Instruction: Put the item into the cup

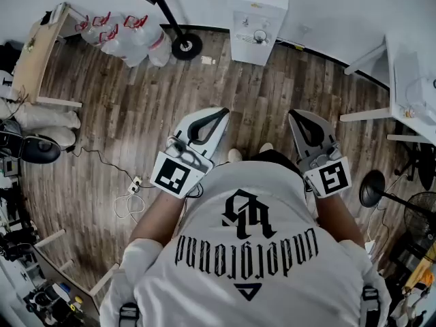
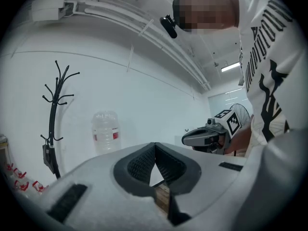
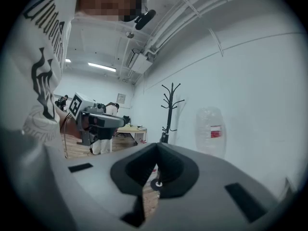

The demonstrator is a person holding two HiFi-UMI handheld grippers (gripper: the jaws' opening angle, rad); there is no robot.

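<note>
No cup and no item shows in any view. I hold both grippers in front of a person's white printed shirt point(image 1: 266, 251), above a wooden floor. In the head view my left gripper point(image 1: 224, 110) points away from the body, its jaws together with nothing between them. My right gripper point(image 1: 292, 114) is beside it, also shut and empty. In the left gripper view the left gripper's point(image 2: 155, 144) jaw tips meet, and the right gripper point(image 2: 204, 136) hangs to the right. In the right gripper view the right gripper's point(image 3: 157, 145) tips touch, with the left gripper point(image 3: 96, 121) off to the left.
A white water dispenser point(image 1: 257, 19) stands by the far wall, its bottle point(image 2: 105, 131) facing the grippers. A coat stand point(image 2: 55, 109) with a round base point(image 1: 185, 45) is left of it, beside large water jugs point(image 1: 126, 36). A power strip point(image 1: 134, 184) lies on the floor; a fan point(image 1: 373, 189) stands right.
</note>
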